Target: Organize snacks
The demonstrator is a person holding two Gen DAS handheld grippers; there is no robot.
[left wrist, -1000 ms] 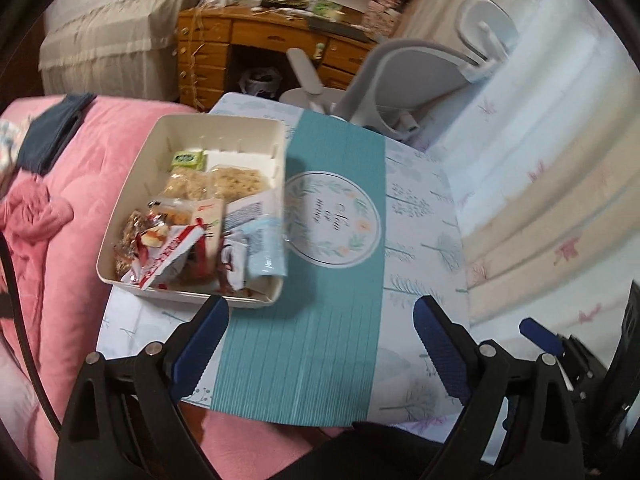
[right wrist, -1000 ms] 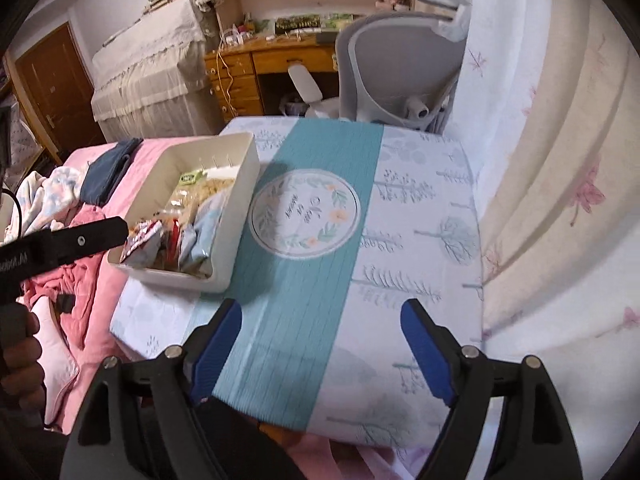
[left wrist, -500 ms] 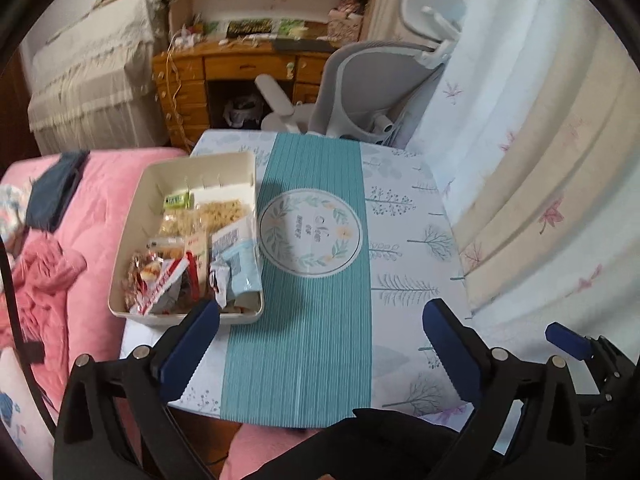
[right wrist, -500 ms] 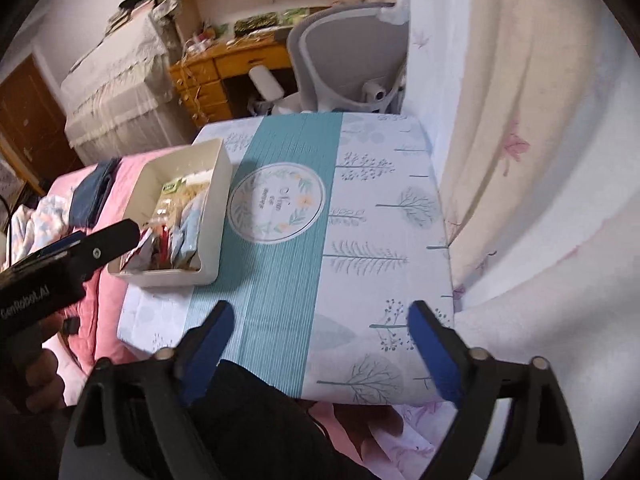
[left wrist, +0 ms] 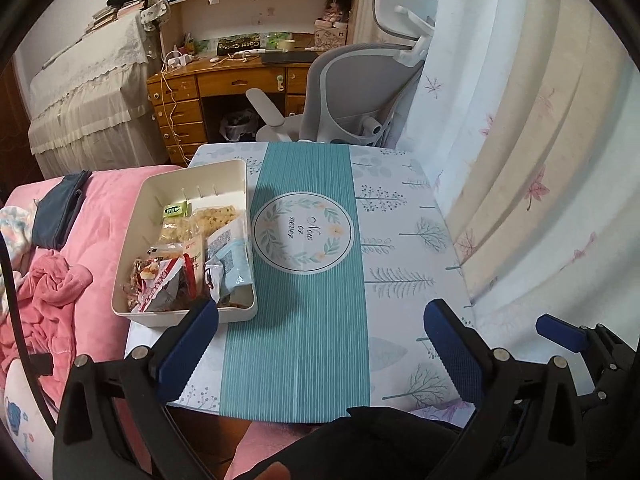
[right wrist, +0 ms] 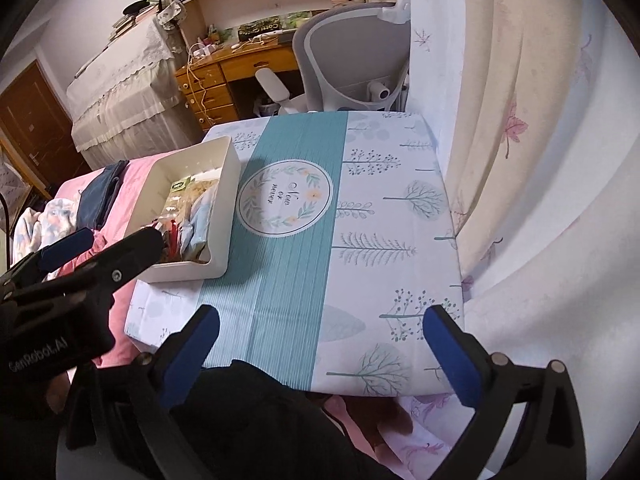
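bed (left wrist: pixel 100 216) – pink cover, far left | box (left wrist: pixel 136 216) – cream, on the table's left edge, snack packets (left wrist: pixel 192 256) piled inside | left gripper (left wrist: pixel 320 340) – fingers wide apart, just opened, nothing between, near the box's near end | table (left wrist: pixel 400 248) – teal-striped cloth | right gripper (right wrist: pixel 320 344) – fingers wide apart, just opened, nothing held, over the near edge

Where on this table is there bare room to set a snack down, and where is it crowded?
Free: the teal runner and the tree-print cloth between it and the curtain; nothing lies there. A narrow strip of cloth before the cream bin is bare too. Crowded: the bin itself, with packets filling its near half; only its far end is bare.
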